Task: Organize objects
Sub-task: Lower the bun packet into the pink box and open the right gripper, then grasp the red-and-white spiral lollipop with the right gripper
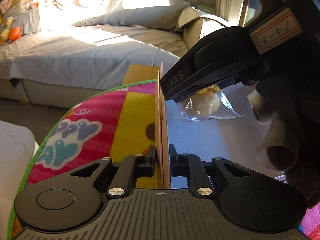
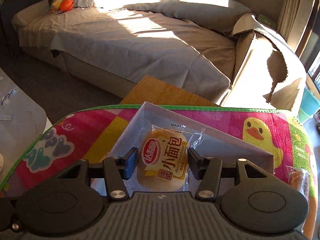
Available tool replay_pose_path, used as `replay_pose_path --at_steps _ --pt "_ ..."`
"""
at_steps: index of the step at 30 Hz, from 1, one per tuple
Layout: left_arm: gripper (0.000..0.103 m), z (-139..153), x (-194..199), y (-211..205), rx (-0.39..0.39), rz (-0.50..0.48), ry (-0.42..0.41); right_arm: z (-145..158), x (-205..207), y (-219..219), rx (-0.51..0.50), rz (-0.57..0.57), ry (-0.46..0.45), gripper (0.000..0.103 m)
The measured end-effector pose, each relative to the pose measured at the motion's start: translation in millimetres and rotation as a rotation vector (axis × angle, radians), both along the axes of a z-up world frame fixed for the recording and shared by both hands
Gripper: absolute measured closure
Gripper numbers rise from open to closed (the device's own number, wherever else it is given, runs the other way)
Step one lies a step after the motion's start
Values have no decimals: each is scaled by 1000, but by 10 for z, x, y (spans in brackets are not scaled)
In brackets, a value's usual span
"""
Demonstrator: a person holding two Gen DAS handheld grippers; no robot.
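Note:
A wrapped mini French bread [image 2: 164, 160] lies inside a shallow cardboard box [image 2: 210, 140] on a colourful play mat. My right gripper [image 2: 162, 164] is open, its fingers on either side of the bread, just above it. The bread also shows in the left wrist view [image 1: 204, 106] on the box floor, under the right gripper [image 1: 180, 92]. My left gripper [image 1: 162, 160] is shut on the box's side wall [image 1: 163, 120], pinching the thin cardboard edge.
The play mat [image 2: 260, 124] covers a wooden table [image 2: 160, 92]. A grey sofa [image 2: 120, 40] with an orange ball [image 2: 67, 5] stands behind. Another wrapped snack [image 2: 298, 178] lies on the mat at right. A white table [image 2: 20, 116] is at left.

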State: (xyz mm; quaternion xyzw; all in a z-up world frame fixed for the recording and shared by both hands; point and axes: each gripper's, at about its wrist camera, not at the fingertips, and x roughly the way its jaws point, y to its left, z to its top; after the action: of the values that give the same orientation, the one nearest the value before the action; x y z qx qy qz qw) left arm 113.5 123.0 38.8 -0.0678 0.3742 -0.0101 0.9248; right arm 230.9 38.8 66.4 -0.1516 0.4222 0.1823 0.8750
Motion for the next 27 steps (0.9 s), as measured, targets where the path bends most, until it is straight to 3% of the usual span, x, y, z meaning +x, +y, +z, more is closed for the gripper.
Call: replay_pose_path --at_steps 9,14,20,27 --pt "88 -3 0 -8 1 10 1 149 -60 -208 66 -15 0 45" --pt "88 4 5 8 -6 22 2 386 -313 -836 123 -81 -48 44" --pt "88 0 -6 1 -22 50 0 512 -919 -1747 33 -173 -214 31" --pt "88 10 1 -32 27 24 0 175 -1430 -2377 -6 -260 -157 31"
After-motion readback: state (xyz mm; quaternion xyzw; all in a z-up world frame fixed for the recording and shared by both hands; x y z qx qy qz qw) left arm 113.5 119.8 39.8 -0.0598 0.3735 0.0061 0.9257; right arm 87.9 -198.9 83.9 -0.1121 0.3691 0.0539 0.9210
